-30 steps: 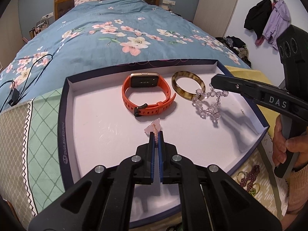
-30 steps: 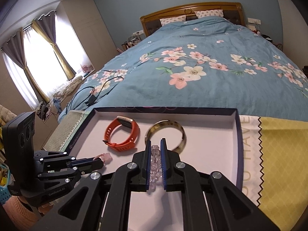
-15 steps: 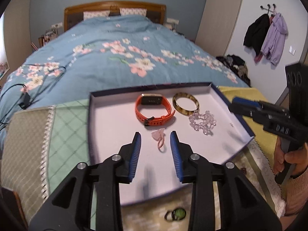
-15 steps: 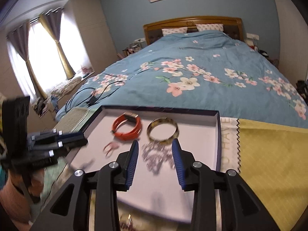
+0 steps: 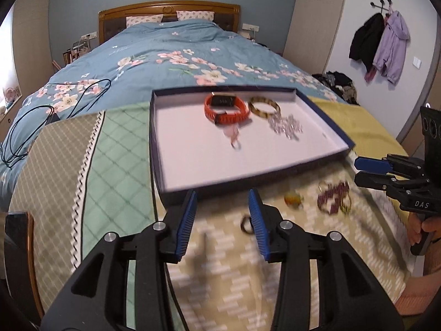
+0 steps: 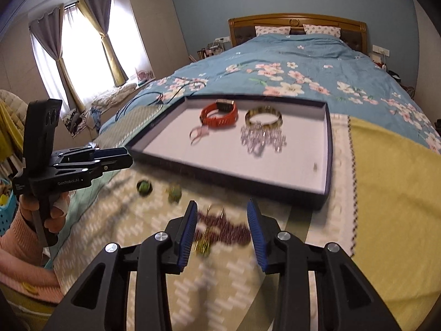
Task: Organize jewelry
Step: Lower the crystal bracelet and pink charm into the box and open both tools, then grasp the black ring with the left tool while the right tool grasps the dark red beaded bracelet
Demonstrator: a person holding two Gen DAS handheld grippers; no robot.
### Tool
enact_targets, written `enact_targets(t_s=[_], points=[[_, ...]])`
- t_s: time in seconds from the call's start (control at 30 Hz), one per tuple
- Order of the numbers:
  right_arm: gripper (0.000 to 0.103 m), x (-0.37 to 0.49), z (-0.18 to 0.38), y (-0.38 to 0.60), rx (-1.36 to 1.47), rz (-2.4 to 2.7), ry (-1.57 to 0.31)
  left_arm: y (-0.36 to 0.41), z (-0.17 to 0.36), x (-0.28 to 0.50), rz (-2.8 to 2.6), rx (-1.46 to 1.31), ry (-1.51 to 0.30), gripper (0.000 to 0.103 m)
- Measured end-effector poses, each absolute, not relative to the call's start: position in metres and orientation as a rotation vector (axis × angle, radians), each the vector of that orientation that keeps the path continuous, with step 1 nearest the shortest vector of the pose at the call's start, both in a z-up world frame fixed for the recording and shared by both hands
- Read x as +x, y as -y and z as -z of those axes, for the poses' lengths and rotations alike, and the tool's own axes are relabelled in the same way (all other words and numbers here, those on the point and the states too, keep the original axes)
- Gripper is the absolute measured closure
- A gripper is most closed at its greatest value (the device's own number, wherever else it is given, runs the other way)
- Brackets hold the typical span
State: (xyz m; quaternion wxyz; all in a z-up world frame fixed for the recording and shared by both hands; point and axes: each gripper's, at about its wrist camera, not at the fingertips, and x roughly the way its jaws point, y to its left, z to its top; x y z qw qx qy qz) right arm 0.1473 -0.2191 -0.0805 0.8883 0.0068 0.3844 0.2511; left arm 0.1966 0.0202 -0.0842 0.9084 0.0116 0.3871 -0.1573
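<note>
A dark-rimmed tray (image 5: pixel 171 165) (image 6: pixel 303 165) holds an orange watch band (image 5: pixel 226 109) (image 6: pixel 220 113), a tortoiseshell bangle (image 5: pixel 264 106) (image 6: pixel 263 115), a clear bead bracelet (image 5: pixel 285 125) (image 6: pixel 261 138) and a small pink piece (image 5: pixel 234 136) (image 6: pixel 198 133). My left gripper (image 5: pixel 222 193) (image 6: pixel 126 157) hangs before the tray's near edge, its jaws opening and empty, over a dark ring (image 5: pixel 246 224) (image 6: pixel 144 187). My right gripper (image 6: pixel 222 204) (image 5: pixel 358 171) stands open and empty above a dark red bead string (image 6: pixel 220 229) (image 5: pixel 333 195).
A second small greenish ring (image 5: pixel 293 200) (image 6: pixel 174 191) lies on the patterned cloth (image 5: pixel 234 275) between the other two pieces. Behind the tray spreads a blue floral quilt (image 5: pixel 179 55) with black cables (image 5: pixel 27 127) at its left. Coats (image 5: pixel 377 41) hang on the right wall.
Both grippers opened and left the pink piece and the clear bead bracelet lying in the tray. Both then drew back out of the tray to the cloth in front of it.
</note>
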Motion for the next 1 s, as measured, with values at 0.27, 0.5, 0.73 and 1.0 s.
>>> enact_targets(t_s=[0.27,0.5,0.73,1.0], points=[[0.068,0.133,0.095,0.218,0.029,-0.535,-0.833,0.006,0.093,0.175,0.365,0.124,-0.788,0.064],[0.068,0.126,0.096,0.212,0.023,-0.544,-0.836,0.023,0.097,0.177,0.361,0.206,-0.787,0.064],[0.068,0.126,0.097,0.214,0.042,-0.545,-0.837,0.031,0.101,0.187,0.348,0.249,-0.796,0.068],[0.068,0.126,0.097,0.212,0.044,-0.551,-0.843,0.038,0.106,0.188,0.396,0.278,-0.815,0.077]])
